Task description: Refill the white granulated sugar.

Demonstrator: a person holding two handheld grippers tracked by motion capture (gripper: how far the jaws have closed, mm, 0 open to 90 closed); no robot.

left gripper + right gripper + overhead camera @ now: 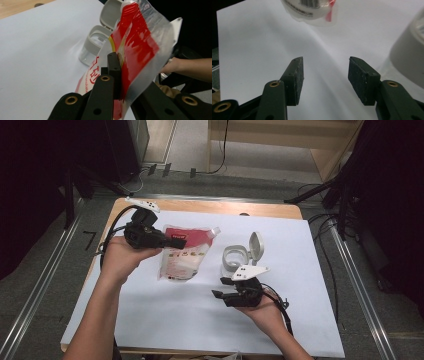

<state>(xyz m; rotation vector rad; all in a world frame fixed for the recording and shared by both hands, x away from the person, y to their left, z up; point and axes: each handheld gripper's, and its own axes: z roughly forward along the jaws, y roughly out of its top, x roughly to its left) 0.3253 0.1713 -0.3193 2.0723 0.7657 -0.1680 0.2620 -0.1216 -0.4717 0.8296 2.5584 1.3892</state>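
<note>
Clearly the left hand-held gripper [175,242] has its jaws pressed together on the red and clear refill pouch [182,252], pinching it near one side edge, so the pouch hangs lifted and tilted above the white sheet [150,320] on the worktop [210,208]. I judge it is held this way to bring the spout corner [216,230] toward the container [235,257] for pouring. The container stands upright just to the right of the pouch, and its flip lid [255,245] is open and turned back (so the mouth is free to receive the liquid).

The right hand-held gripper [220,295] has its jaws spread with nothing between them; it waits low in front of the container, probably ready to steady it or support the pouch.

Counting: one pouch, one container with one lid, two hand-held grippers, one white sheet.
</note>
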